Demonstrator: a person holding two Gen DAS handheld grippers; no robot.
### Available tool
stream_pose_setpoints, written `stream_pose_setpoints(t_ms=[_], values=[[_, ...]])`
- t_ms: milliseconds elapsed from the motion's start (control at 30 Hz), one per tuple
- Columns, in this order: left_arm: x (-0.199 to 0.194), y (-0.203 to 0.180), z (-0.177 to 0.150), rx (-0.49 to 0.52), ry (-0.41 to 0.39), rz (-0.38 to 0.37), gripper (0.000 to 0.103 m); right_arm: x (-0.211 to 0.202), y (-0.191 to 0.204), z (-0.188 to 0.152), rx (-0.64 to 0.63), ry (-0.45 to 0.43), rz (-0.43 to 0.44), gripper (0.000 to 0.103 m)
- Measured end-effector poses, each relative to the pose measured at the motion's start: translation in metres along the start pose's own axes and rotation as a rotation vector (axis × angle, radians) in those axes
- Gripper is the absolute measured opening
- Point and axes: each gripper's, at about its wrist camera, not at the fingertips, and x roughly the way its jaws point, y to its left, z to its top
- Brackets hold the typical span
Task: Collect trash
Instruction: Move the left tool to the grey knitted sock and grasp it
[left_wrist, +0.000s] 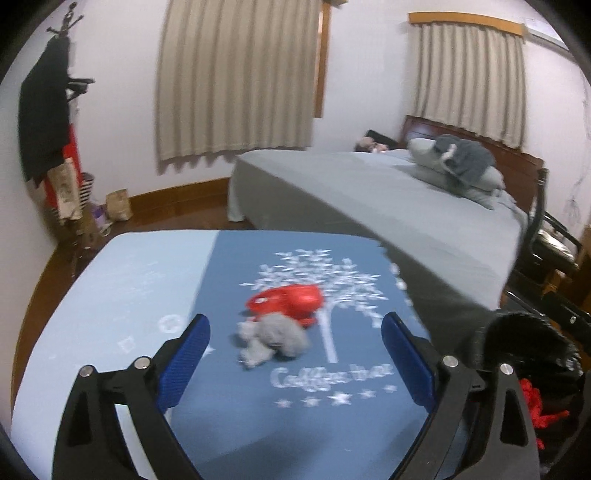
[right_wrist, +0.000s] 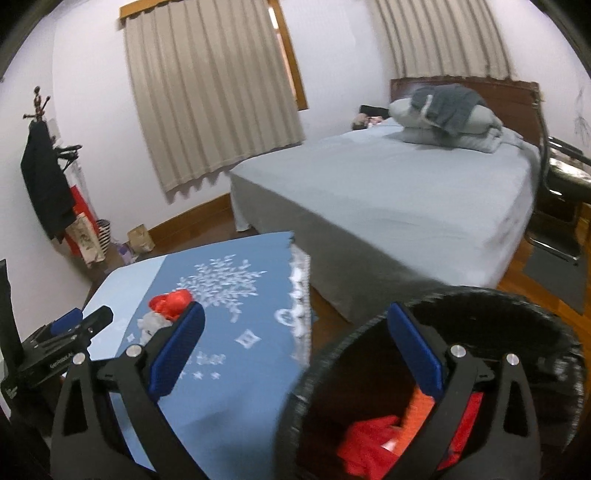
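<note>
Both claws stand spread wide and hold nothing. Just ahead of the left gripper (left_wrist: 295, 332), between its blue-padded fingers (left_wrist: 184, 354), a crumpled grey wad of tissue (left_wrist: 273, 338) lies touching a red crinkled plastic wrapper (left_wrist: 286, 301) on the blue printed tablecloth (left_wrist: 236, 417). Below the right gripper (right_wrist: 297, 325) sits a round black wastebasket (right_wrist: 491, 306) containing red and orange scraps (right_wrist: 369, 435).

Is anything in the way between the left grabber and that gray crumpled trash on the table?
Nothing visible blocks it. The left gripper is open, and the gray wad lies on the blue tablecloth just ahead between its fingers. The red wrapper sits right behind the wad, touching it, not in front.
</note>
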Motion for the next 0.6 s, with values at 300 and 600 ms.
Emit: stream_pose_setpoints(t_ms=[300, 600], values=[[0.047, 0.032, -0.013, -0.032, 0.052, 0.045, 0.092, 0.055, 0.047, -0.002, -0.064, 0.034, 0.031, 0.096], [0.085, 0.031, -0.023, -0.042, 0.117, 0.033, 0.092, 0.091, 0.054, -0.005, -0.053, 0.072, 0.018, 0.096]])
